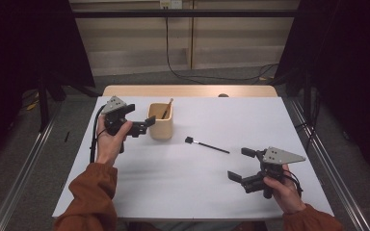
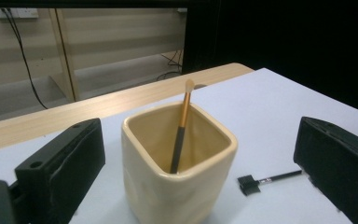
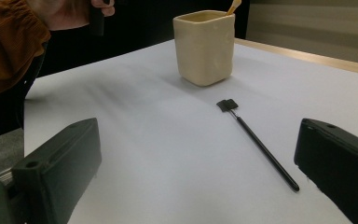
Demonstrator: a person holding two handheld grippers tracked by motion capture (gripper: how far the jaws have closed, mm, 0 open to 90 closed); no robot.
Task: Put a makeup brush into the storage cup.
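My left gripper (image 1: 142,126) is open wide around the cup (image 1: 160,121), my right gripper (image 1: 243,165) is open wide too, and the thin, light brush (image 1: 207,145) lying between them looks slippery, so I would pinch its middle.

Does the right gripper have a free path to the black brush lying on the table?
Probably yes. The right gripper is open, and the black brush lies flat on bare table ahead of its jaws; the cup stands beyond it.
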